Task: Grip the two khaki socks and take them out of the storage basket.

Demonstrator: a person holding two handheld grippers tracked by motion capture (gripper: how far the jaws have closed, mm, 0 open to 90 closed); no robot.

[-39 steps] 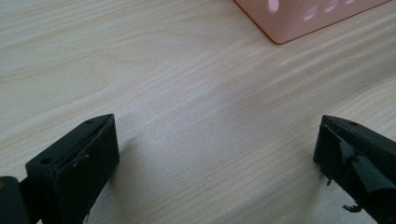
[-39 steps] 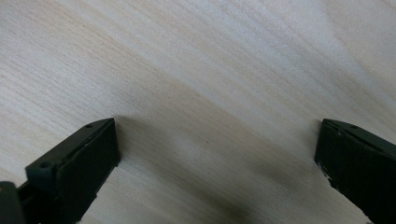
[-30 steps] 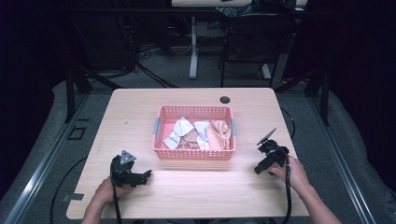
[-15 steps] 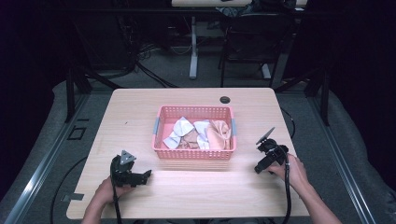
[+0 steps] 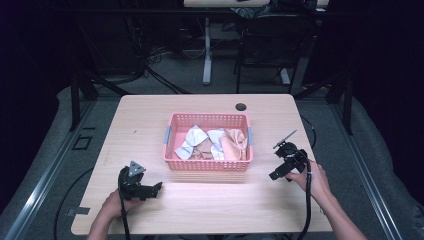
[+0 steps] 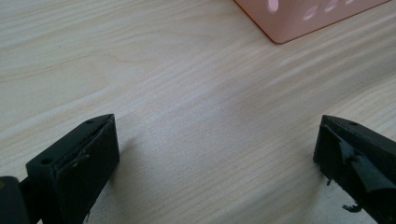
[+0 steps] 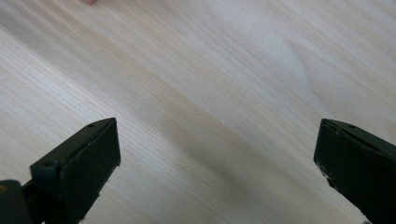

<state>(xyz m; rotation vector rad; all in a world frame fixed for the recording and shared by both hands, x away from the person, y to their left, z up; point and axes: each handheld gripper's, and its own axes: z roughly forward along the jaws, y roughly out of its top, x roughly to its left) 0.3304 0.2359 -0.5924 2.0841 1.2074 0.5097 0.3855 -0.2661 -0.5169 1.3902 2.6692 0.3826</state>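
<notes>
On the bench: a pink basket (image 5: 208, 162) stands at the middle, with a gripper on each side of its near edge.

Basket: pink plastic with perforated walls and a grey handle at each short end; a corner of it shows at 1 o'clock in the left gripper view (image 6: 299, 21).

Contents: crumpled cloths (image 5: 212, 142), white and pale blue ones toward 9 o'clock inside the basket and a tan one toward 3 o'clock, all lying within its walls.

Left gripper (image 5: 150, 189): held in the person's left hand (image 5: 116, 206) at 7 o'clock from the basket, near its front left corner but apart from it; a grey three-cornered plate sits on top. Its jaws stand wide apart with bare wood between them, holding nothing, low over the bench.

Right gripper (image 5: 276, 175): held in the person's right hand (image 5: 311, 176) at 4 o'clock from the basket, just beside its right end without touching. Its jaws are spread wide over bare wood grain, with nothing between them.

Bench (image 5: 150, 125): light wood; a small dark round hole (image 5: 241, 106) lies near its far edge at 12 o'clock from the basket.

Cables: one trails from each gripper toward the near edge.
</notes>
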